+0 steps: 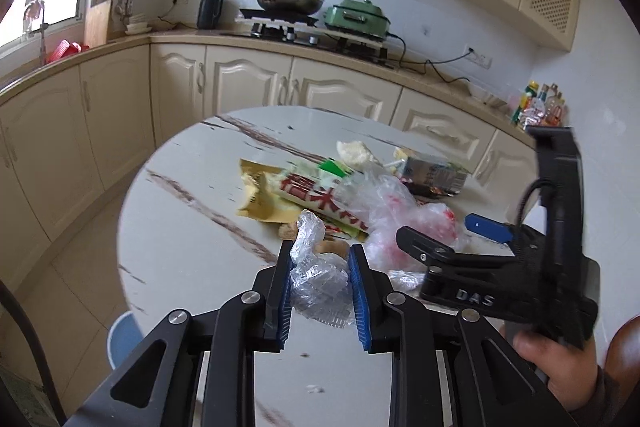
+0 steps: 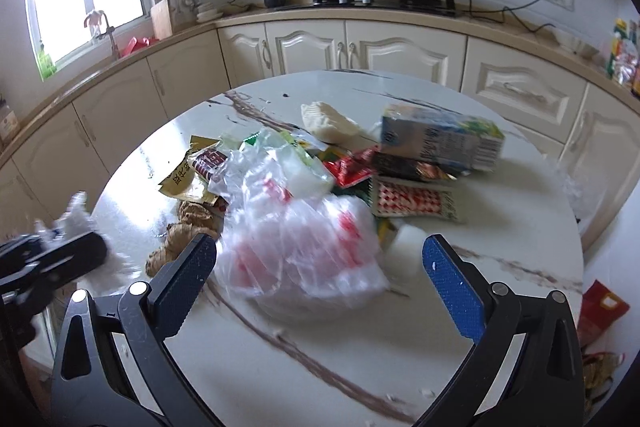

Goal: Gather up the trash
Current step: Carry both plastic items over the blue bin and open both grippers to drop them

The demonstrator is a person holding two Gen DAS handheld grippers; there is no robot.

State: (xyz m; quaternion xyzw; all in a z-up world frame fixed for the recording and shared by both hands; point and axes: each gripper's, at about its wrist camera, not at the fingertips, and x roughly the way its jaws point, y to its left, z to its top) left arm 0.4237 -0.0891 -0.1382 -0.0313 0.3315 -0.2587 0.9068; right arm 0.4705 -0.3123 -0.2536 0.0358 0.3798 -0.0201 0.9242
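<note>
Left wrist view shows the collecting barely begun: the left gripper (image 1: 320, 281) has its blue pads closed on a crumpled piece of clear plastic wrap (image 1: 316, 273), held above the near part of the round marble table (image 1: 192, 211), while nearly everything else is yet to be gathered. Still lying in a loose heap on the table are a clear plastic bag with red print (image 2: 304, 247), a yellow snack wrapper (image 2: 182, 179), a green-and-white packet with red characters (image 1: 316, 193), a milk carton (image 2: 440, 141) on its side, a red-and-white checked packet (image 2: 412, 203), a red sachet (image 2: 350, 169), some ginger root (image 2: 180, 239) and a pale crumpled wad (image 2: 328, 121) toward the far edge. No bin or collecting bag can be made out for certain in either view, so where the wrap is meant to go is unclear. The right gripper (image 2: 320, 263) hangs low over the table with its jaws spread wide and holding nothing, the red-printed bag lying between and just ahead of the fingers, apparently not yet touched; judging by that, the bag looks like the next pick. In the left view the right gripper sits just to the right of the left one, pointing left across the heap, a hand (image 1: 560, 359) wrapped round its handle.
</note>
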